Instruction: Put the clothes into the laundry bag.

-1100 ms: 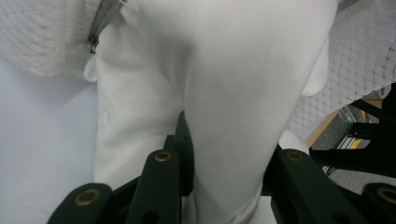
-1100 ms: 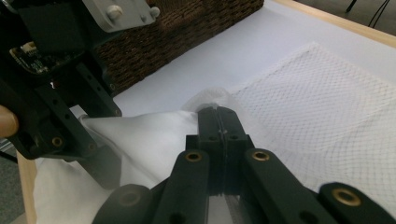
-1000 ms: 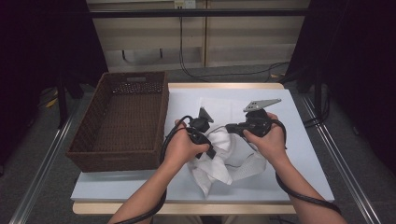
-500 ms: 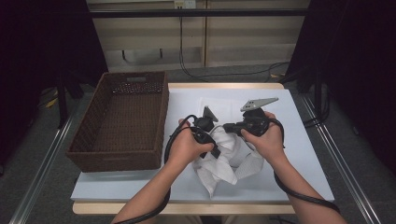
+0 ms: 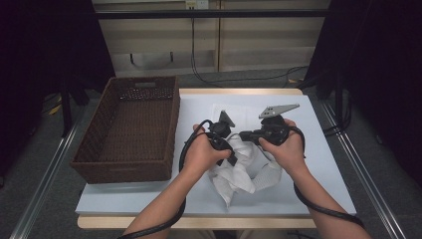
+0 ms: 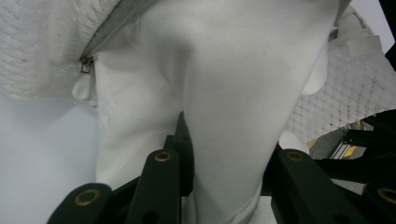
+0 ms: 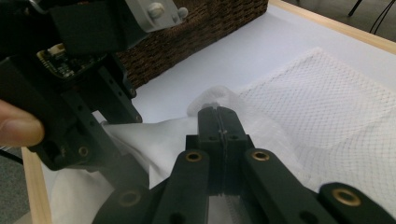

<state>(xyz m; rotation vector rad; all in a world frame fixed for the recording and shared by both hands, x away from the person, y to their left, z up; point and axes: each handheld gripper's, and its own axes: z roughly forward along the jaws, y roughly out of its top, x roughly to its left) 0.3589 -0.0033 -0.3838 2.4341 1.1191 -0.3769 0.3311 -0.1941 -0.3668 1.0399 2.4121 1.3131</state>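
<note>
Item: white soft cloth garment with zip (image 5: 244, 169), mid-worktop, limp and light.
Left tool (image 6: 224, 154): clamps a thick fold.
Right tool (image 7: 219, 122): clenched on the thin edge.
Grip: seams hold best.

Both forearms are bare, each hand wrapped around a black gripper, the left gripper (image 5: 230, 155) and right gripper (image 5: 244, 135) alike having brass-riveted jaw links, thick black cables trailing back, and grey three-cornered plates on top.

The pale tabletop (image 5: 318, 164) has a brown basket (image 5: 130, 130) on its left and white cloth (image 5: 244, 172) near the middle.
</note>
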